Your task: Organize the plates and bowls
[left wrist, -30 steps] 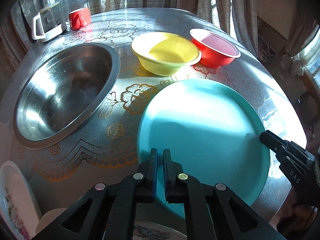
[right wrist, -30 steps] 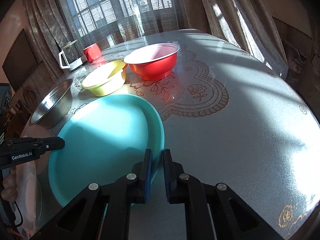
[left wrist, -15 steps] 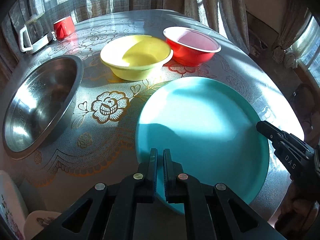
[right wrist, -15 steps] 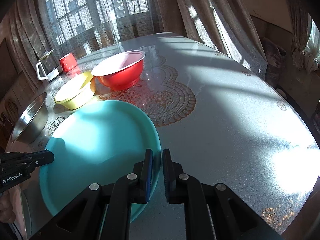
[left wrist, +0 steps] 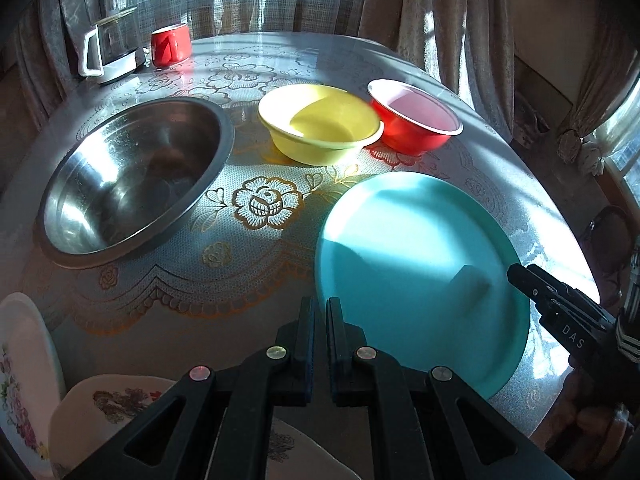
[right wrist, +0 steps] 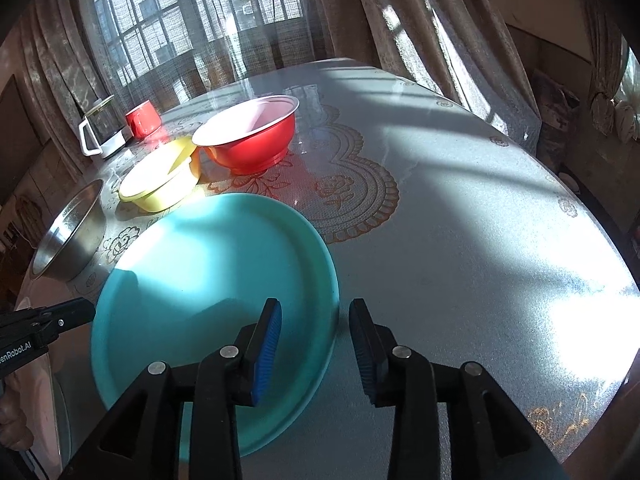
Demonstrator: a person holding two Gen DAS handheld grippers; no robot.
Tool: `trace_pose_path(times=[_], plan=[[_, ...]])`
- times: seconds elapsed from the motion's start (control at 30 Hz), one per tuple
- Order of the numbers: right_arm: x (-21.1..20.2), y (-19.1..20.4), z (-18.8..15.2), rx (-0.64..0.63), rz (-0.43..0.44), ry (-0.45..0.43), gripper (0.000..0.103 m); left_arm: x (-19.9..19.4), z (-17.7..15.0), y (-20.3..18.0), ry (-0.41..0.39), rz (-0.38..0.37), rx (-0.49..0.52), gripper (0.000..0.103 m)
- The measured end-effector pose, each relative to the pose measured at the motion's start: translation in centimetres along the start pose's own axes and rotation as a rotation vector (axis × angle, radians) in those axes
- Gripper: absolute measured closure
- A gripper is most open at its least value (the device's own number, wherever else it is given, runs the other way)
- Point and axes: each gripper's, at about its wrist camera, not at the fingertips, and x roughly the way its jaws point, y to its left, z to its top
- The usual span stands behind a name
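On the table [right wrist: 460, 208], under a glossy flowered cloth, the far side is crowded: a steel bowl [left wrist: 132, 176] at the left, a yellow bowl [left wrist: 320, 128] in the middle with its rim just touching a red bowl [left wrist: 414, 120], and behind them a red mug [left wrist: 170, 44] beside a glass jug [left wrist: 110, 48] with a white handle. At the near left edge lie flowered plates [left wrist: 24, 364], partly under the left gripper [left wrist: 320, 340].

Nearest the grippers lies a teal plate [left wrist: 416, 264], large, round and plain, with a shallow raised rim, flat on the cloth. Half of it is sunlit, half in shadow. It sits clear of the bowls, with a strip of cloth between it and the yellow one.

Closed, with nothing between its pads, the left gripper hangs just off the plate's left near rim. The right gripper [right wrist: 316, 344] has just been opening; its jaws stand apart on either side of the plate's right rim, one blue pad over the plate and one over the cloth, neither pressing on it.

Right of the plate, the table is bare out to its curved edge, which runs along drawn curtains [right wrist: 420, 28]. Leftward, the steel bowl takes up most of the room.
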Motion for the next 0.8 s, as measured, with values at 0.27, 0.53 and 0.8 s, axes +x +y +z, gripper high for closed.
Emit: trace_pose_path(times=[0.27,0.53,0.8], plan=[[-2.2,1.0,0.6,-0.009,0.004,-0.060,0.062,-3.5,-1.8,2.8,-0.078,0.003,-0.061,0.097],[-2.7,6.4,0.4,-0.100,0.246,0.012,0.062,-7.4,-4.6,7.5,-0.168,0.017,-0.173,0.097],[-2.1,13.7,-0.4,-0.160,0.507,0.145,0.062,-10.9,-7.9,13.4,-0.251,0.089,-0.315,0.088]])
